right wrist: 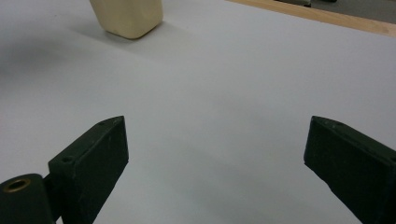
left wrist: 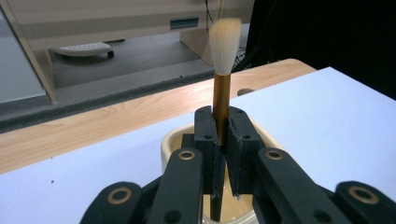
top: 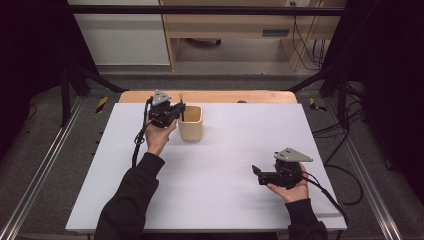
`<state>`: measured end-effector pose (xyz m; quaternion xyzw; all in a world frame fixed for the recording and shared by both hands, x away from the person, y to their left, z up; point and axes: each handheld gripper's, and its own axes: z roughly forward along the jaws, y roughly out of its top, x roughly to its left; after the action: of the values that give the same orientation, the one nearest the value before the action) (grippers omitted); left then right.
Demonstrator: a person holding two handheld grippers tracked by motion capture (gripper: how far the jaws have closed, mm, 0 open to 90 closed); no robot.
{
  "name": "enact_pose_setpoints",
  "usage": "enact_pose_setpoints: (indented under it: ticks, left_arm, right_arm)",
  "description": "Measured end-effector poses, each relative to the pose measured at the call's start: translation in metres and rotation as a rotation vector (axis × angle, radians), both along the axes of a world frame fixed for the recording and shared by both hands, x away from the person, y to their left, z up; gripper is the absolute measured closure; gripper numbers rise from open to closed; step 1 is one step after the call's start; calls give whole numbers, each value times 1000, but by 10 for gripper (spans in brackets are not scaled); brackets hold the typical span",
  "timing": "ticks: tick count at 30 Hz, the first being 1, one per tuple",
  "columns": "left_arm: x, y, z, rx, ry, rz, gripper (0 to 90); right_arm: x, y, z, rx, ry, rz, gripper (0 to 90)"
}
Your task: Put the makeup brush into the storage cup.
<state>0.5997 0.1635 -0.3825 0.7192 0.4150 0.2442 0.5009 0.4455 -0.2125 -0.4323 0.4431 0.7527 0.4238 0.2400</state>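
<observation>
- Cream cup [top: 190, 123] stands on the white surface [top: 220, 165]; my left claw [left wrist: 223, 140] grips a calligraphy brush [left wrist: 223, 70] upright over it.
- Right claw [right wrist: 215, 172] hangs wide, empty.
- Next, probably: lower and release.

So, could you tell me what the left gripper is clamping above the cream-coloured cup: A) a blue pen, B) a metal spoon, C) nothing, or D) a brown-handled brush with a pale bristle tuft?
D: the left gripper has its jaws shut on the brown-handled brush, bristles up, over the cream-coloured cup.
</observation>
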Motion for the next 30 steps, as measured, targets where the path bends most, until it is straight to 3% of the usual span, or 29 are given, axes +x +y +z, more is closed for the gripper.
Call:
enact_pose_setpoints:
  ticks: [18,30]
  left_arm:
    - [-7,-2,-19,51,28,-1,823]
    - [-24,12,-15,27,52,-2,711]
  right_arm:
    - [-1,1,0,1,4,-2,67]
    - [-1,0,1,5,-1,-3,67]
